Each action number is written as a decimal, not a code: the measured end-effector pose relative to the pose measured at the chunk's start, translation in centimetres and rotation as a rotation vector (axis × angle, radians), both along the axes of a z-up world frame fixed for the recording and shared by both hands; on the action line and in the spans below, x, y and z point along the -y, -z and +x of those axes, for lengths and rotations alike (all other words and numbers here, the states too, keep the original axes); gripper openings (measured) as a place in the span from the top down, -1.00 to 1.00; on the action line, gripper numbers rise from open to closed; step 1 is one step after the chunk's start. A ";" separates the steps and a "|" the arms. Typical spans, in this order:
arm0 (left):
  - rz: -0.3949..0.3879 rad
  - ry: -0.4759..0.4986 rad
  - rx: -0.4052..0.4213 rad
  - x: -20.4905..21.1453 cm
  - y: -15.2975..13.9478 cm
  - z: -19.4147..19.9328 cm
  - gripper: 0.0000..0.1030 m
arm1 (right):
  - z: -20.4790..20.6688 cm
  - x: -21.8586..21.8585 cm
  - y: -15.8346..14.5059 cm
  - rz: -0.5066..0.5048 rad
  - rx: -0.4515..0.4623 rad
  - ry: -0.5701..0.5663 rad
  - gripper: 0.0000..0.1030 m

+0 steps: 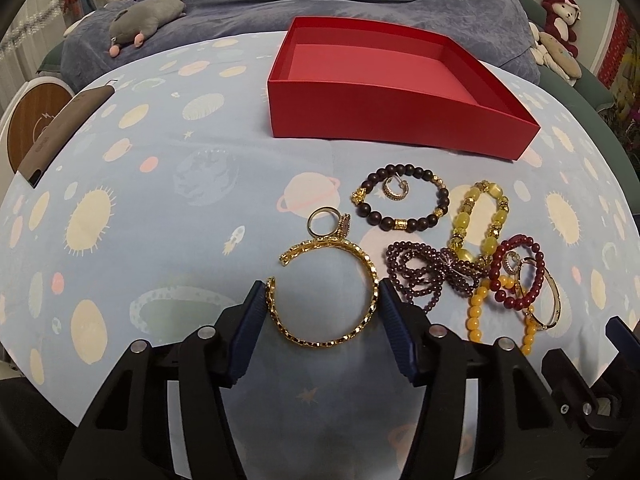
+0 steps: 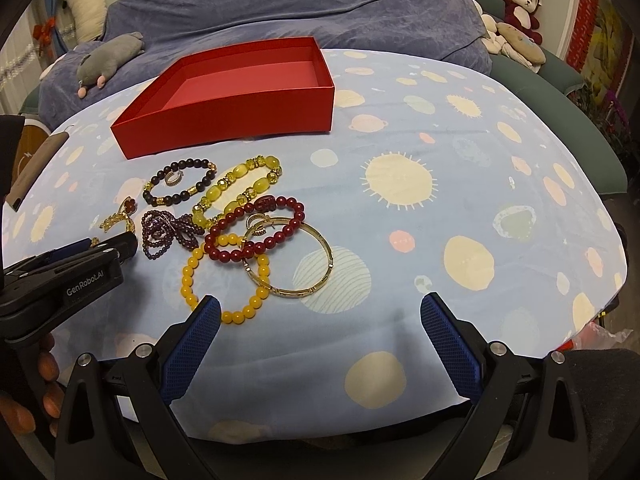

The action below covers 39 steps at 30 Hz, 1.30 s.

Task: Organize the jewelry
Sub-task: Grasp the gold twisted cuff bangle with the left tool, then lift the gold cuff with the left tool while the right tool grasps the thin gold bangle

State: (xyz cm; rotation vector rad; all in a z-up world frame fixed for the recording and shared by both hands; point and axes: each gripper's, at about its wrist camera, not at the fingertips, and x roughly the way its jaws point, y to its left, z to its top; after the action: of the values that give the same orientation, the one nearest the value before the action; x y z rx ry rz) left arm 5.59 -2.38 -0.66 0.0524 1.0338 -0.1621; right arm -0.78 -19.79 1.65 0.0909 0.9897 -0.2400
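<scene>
We note the left claw (image 1: pixel 322 300) pinching the gold chain bangle (image 1: pixel 332 292), one pad on each side of its hoop, on the space-print cloth (image 1: pixel 160 208) over the desk. The right claw (image 2: pixel 320 320) stands spread over bare cloth, gripping nothing. The remaining bracelets (image 2: pixel 240 224) lie heaped at 10 o'clock of the right claw. The red box (image 1: pixel 392 120) sits empty at 12 o'clock beyond the bangle.

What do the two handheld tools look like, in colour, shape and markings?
Both are black plastic with silver round screws and two blue ribbed pads. The left tool carries white "GenRobot.AI" lettering on its side in the right wrist view. The right tool shows no marking.
</scene>
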 end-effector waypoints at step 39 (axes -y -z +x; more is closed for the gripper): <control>0.028 -0.034 -0.004 -2.0 -0.7 -2.6 -0.05 | 2.5 1.4 0.4 0.040 -0.030 0.008 -0.65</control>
State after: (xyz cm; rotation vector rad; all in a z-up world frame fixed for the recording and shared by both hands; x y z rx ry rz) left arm 3.00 -0.33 0.07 0.0599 1.0408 -0.1163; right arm 1.74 -21.17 1.29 0.1282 1.0241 -0.2290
